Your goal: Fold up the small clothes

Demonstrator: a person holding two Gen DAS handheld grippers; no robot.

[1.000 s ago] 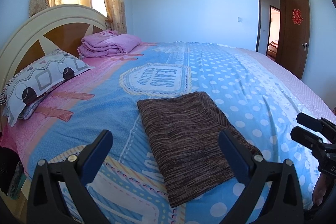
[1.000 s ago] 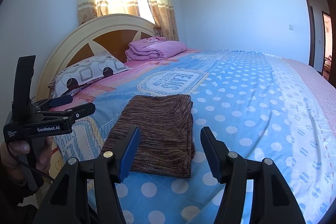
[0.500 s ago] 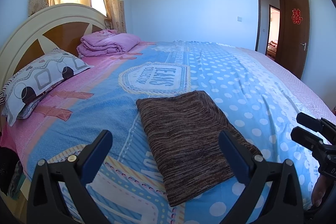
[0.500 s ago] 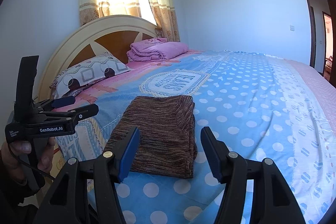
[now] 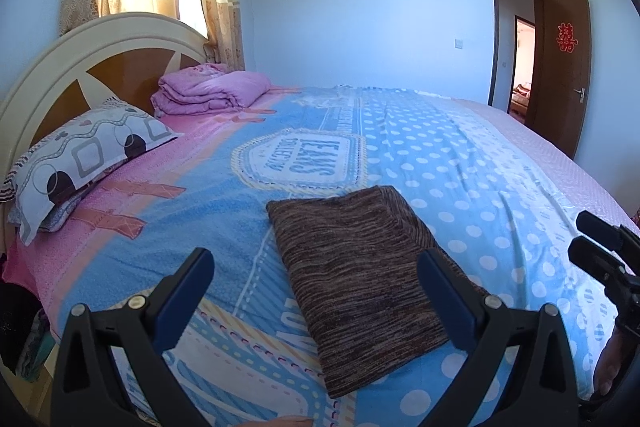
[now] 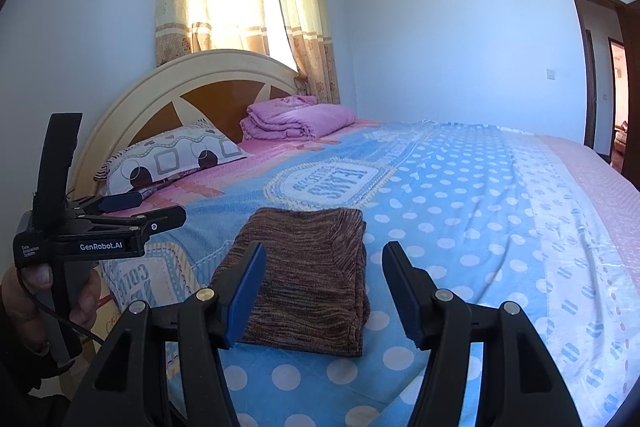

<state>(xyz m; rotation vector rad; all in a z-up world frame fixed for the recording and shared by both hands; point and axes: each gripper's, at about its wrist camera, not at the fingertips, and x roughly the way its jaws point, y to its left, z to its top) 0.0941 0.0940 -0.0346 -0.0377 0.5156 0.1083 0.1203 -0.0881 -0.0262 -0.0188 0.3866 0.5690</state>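
From my left wrist camera, the left gripper (image 5: 316, 291) stands spread wide and empty. The folded brown garment (image 5: 356, 275) lies flat on the blue dotted bedspread (image 5: 472, 163), beyond and below the fingertips — its near right part sits behind the right finger, apart from both pads. At the right edge I see the right gripper (image 5: 600, 247) from the side, above the bedspread and well clear of the garment.

From my right wrist camera, the right gripper (image 6: 324, 287) is also spread, nothing between its pads. The folded brown garment (image 6: 308, 279) lies just past the fingers, more toward the left one, untouched. The left gripper (image 6: 148, 207), held by a hand (image 6: 36, 291), hangs off to the left — its fingers parted, beside the bed's edge.
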